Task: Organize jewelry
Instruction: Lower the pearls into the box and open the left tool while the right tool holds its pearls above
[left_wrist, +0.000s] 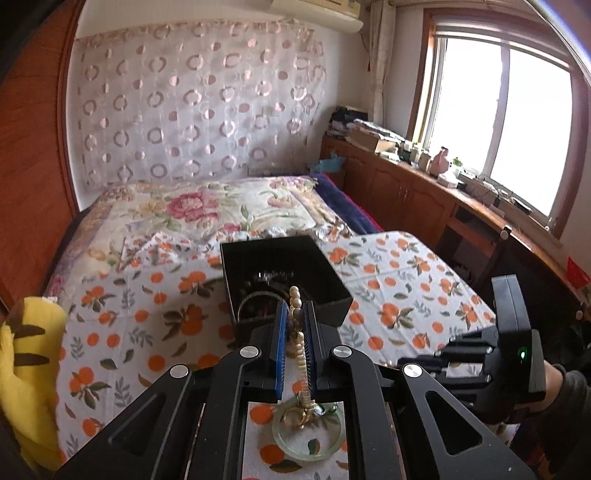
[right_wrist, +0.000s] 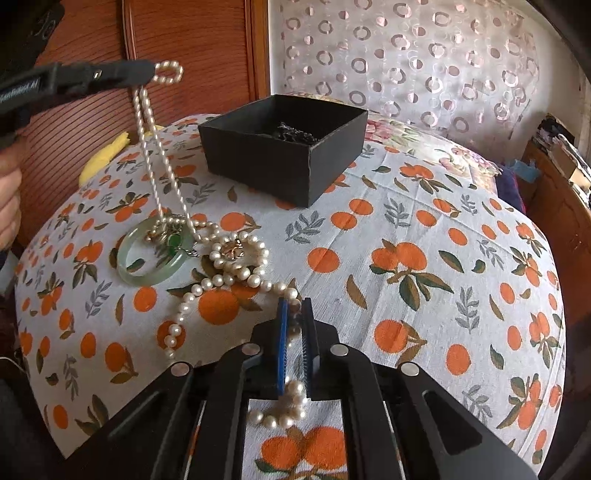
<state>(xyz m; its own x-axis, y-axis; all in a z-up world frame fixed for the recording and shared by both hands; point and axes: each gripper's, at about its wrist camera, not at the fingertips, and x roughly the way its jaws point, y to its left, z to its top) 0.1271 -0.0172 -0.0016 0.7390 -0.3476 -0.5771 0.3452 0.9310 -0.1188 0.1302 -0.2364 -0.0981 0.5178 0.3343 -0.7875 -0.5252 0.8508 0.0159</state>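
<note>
The left gripper is clamped on a thin pearl strand, holding its looped top up in the air; two lines of small pearls hang down from the jaws to the cloth, where the lower end lies across a pale green bangle with a gold clasp and a green stone inside its ring. In the left wrist view the strand runs between the blue pads, with the bangle below. The right gripper is low over the cloth, its jaws pinched on a thicker pearl necklace, which coils on the orange-print cloth just beside the bangle and runs under the fingers. A black box stands open farther back, with dark jewelry lying inside. A yellow plush toy sits at the cloth's left edge.
</note>
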